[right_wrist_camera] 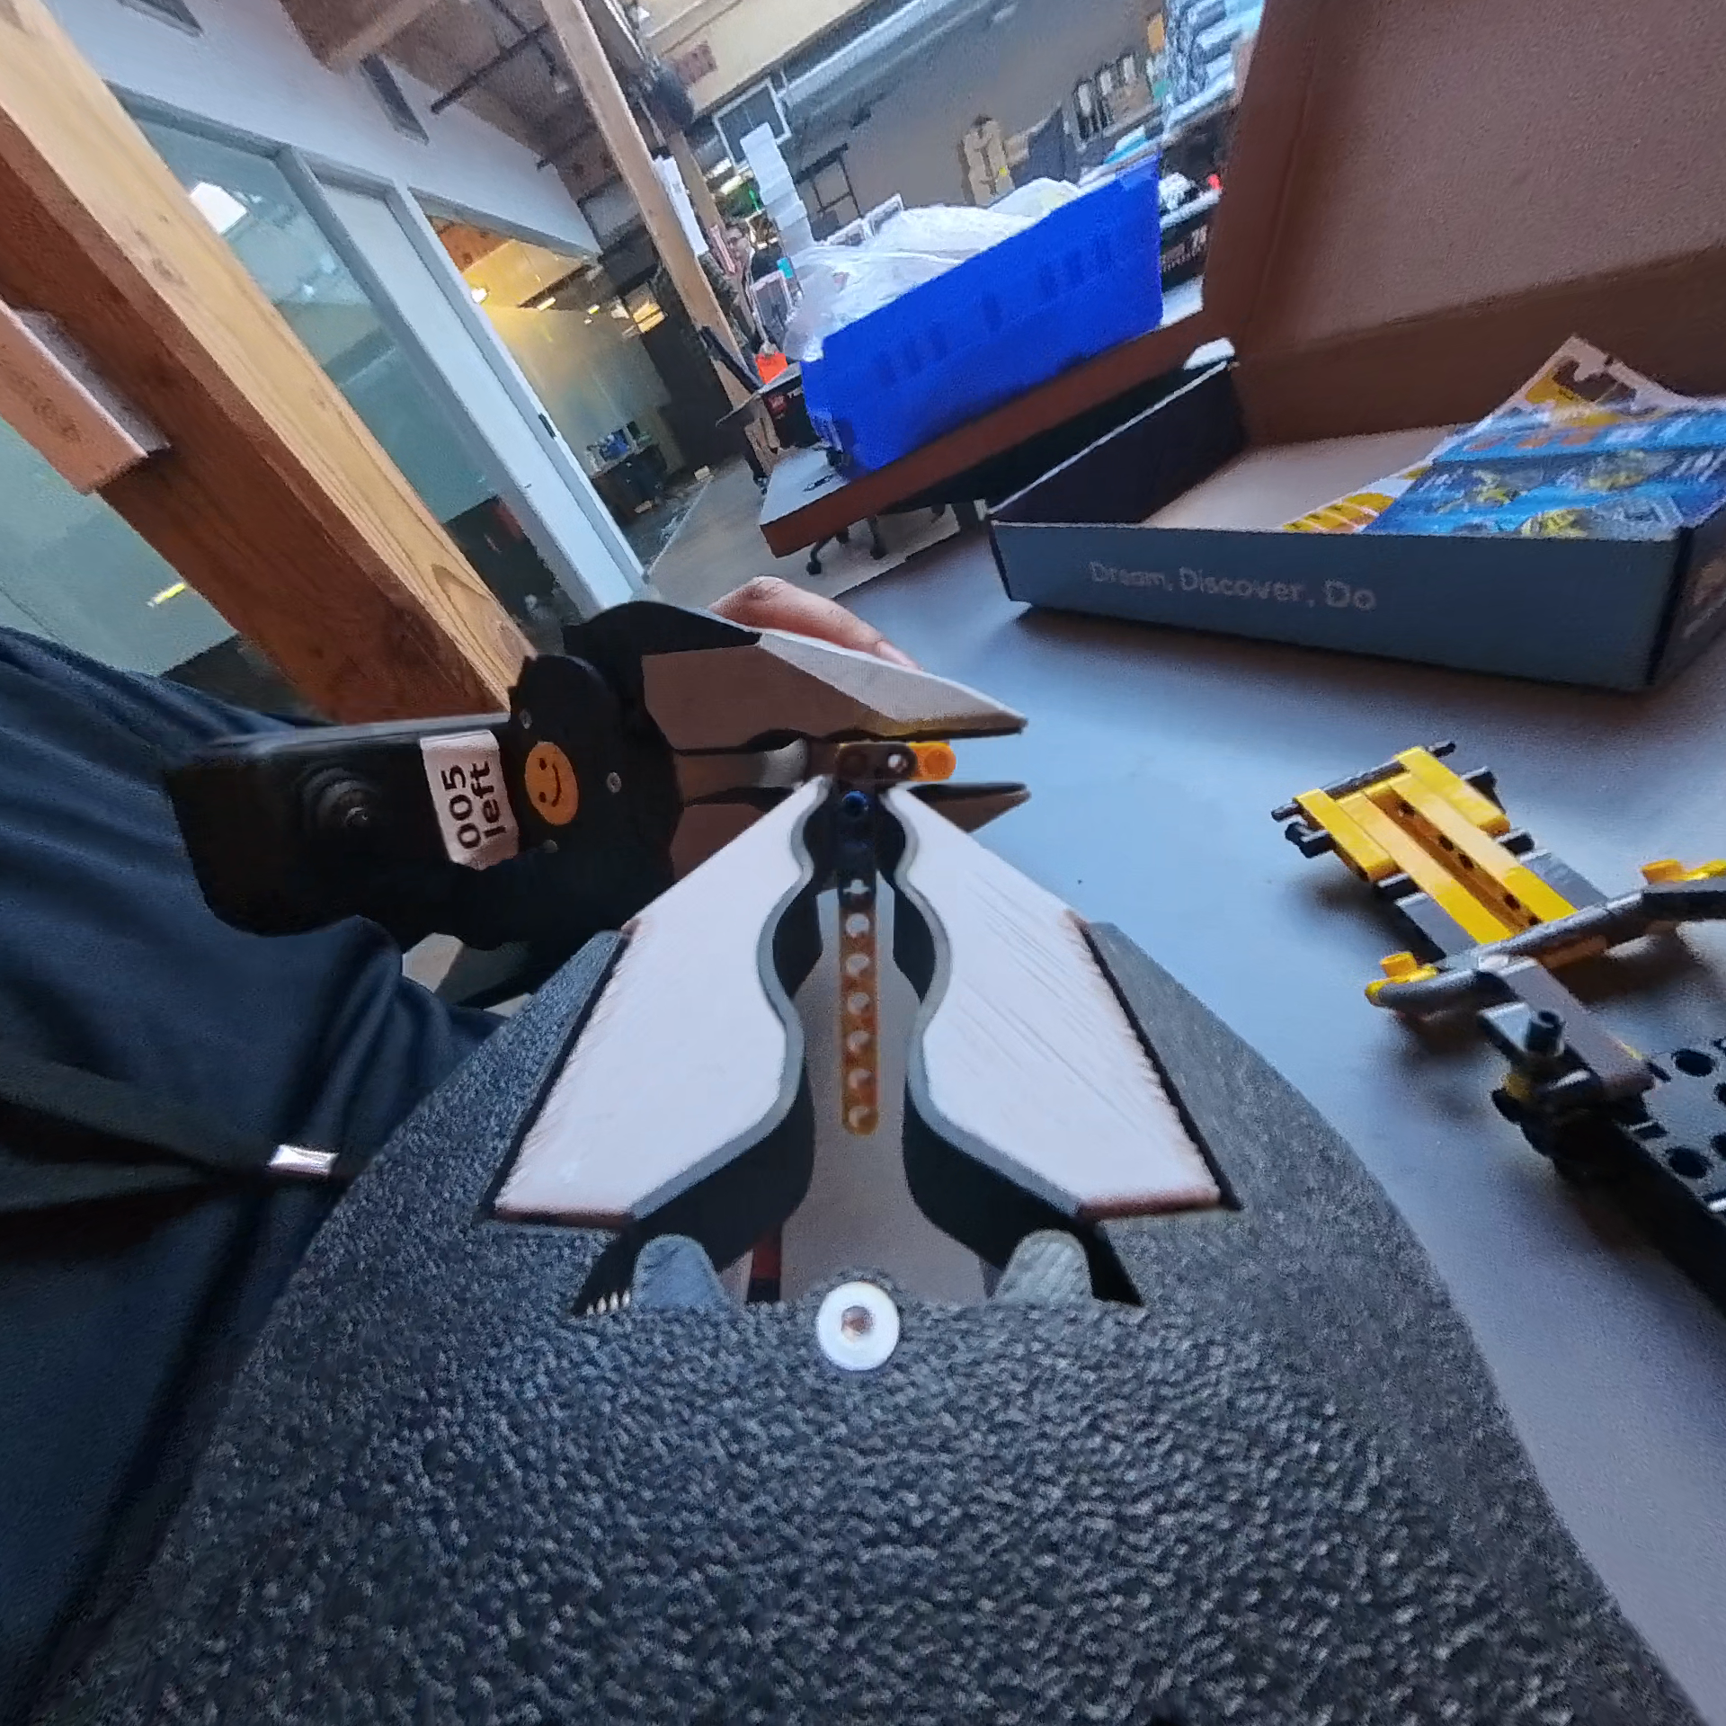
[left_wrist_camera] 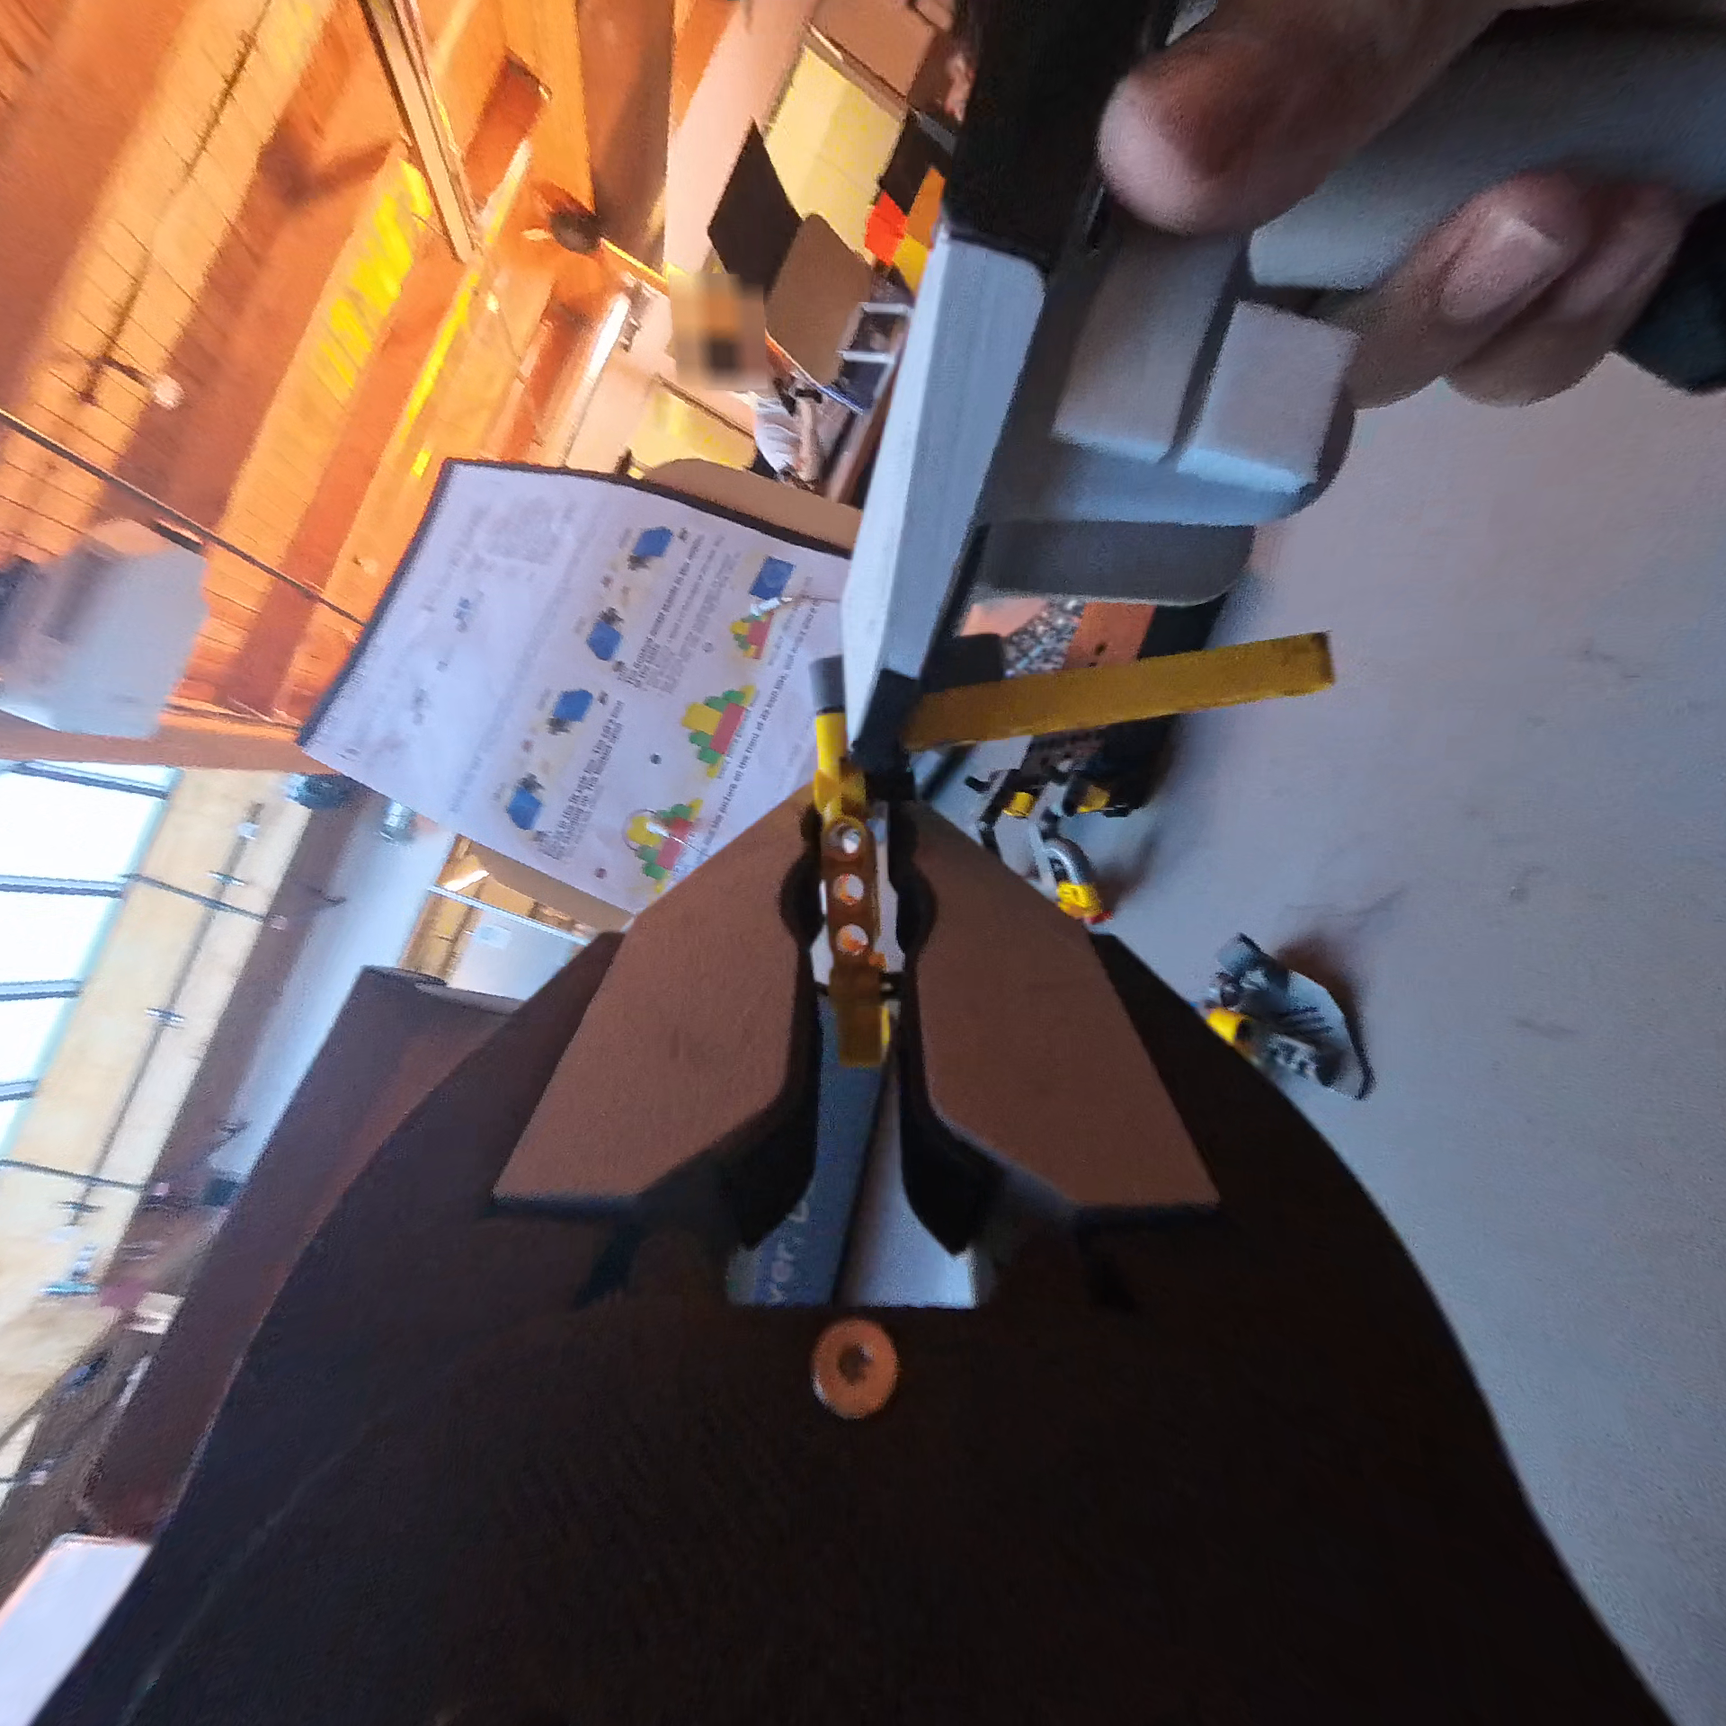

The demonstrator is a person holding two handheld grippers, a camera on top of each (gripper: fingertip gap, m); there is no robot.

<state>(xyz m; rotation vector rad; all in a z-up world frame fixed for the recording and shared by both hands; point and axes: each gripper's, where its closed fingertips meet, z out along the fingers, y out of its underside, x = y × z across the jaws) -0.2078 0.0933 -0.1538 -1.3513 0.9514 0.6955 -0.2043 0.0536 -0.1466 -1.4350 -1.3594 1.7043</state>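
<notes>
In the left wrist view my left gripper (left_wrist_camera: pixel 855 827) is shut on a short yellow holed beam (left_wrist_camera: pixel 852 901); a yellow rod with a grey end (left_wrist_camera: pixel 826 738) sticks out past the fingertips. In the right wrist view the left gripper (right_wrist_camera: pixel 1023 758) comes in from the left, and the short piece (right_wrist_camera: pixel 878 761) shows an orange pin (right_wrist_camera: pixel 934 761) at its end. My right gripper (right_wrist_camera: pixel 855 794) is shut on a long yellow holed beam (right_wrist_camera: pixel 857 1009), with a blue pin (right_wrist_camera: pixel 850 803) at its tips, touching the short piece. The long beam also shows in the left wrist view (left_wrist_camera: pixel 1121 691).
A half-built yellow and black model (right_wrist_camera: pixel 1457 878) lies on the grey table (right_wrist_camera: pixel 1167 841) at right. An open box (right_wrist_camera: pixel 1354 598) with a booklet (right_wrist_camera: pixel 1588 467) stands behind it, a blue bin (right_wrist_camera: pixel 981 327) farther back. An instruction sheet (left_wrist_camera: pixel 579 672) stands upright. A small parts bag (left_wrist_camera: pixel 1280 1027) lies near. The grippers are tip to tip, or close to it.
</notes>
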